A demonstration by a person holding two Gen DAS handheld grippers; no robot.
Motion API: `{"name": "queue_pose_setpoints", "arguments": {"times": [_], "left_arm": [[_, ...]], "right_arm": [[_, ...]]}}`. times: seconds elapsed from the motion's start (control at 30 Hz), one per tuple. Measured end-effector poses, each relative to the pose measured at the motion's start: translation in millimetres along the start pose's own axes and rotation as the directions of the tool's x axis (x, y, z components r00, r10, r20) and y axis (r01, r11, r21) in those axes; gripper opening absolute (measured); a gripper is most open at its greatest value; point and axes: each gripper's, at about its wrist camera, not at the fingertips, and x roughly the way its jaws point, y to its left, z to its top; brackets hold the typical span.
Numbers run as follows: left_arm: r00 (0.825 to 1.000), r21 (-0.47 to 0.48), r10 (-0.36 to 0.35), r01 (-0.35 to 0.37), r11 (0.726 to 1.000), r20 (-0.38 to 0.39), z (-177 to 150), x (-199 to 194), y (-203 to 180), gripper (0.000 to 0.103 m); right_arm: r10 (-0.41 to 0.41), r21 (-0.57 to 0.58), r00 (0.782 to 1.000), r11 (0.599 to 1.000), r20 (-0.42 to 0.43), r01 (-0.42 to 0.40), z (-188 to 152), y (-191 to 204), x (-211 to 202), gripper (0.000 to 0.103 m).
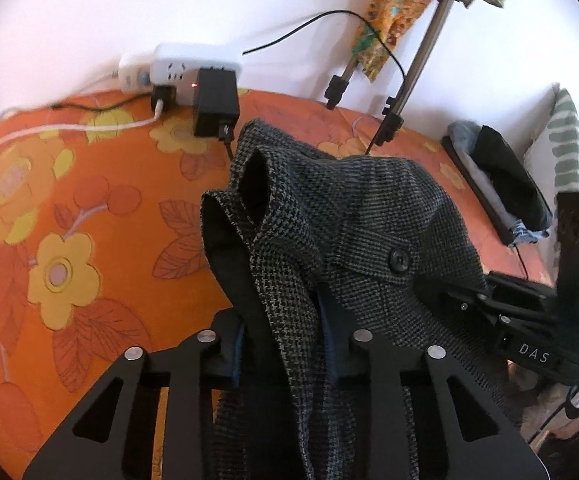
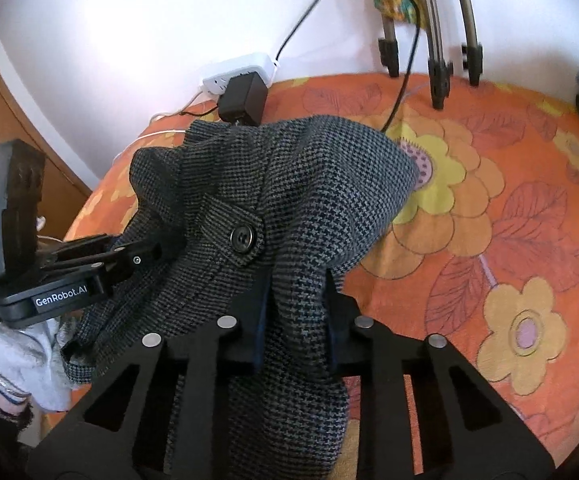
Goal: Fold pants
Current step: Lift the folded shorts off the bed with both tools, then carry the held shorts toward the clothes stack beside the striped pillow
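Pants [image 1: 329, 216] hang bunched above the floral bed [image 1: 89, 208], clamped by the left gripper [image 1: 281, 344] and right gripper [image 2: 295, 316]. Power strip [image 1: 193, 66], black adapter [image 1: 215, 108] and tripod legs [image 2: 437, 60] crowd the wall behind.

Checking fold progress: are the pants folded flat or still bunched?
Bunched. The pants hang in loose humps off the bedsheet, pinched by the left gripper and right gripper.
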Motion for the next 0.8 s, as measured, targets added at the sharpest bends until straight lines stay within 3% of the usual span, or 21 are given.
{"name": "queue_pose_setpoints", "arguments": {"times": [0.4,0.8], "left_arm": [[0.996,0.068,0.012,-0.018,0.998,0.084,-2.1,-39.0,-24.1,0.021],[0.977,0.145,-0.016,-0.015,0.989,0.211,-1.8,-105.0,-70.7,0.020]], "right_arm": [[-0.081,-0.136,0.989,0.986,0.122,0.098,-5.4,35.4,-51.6,0.018],[-0.114,-0.182,0.953,0.969,0.282,0.169,-16.0,57.4,-133.7,0.016]]}}
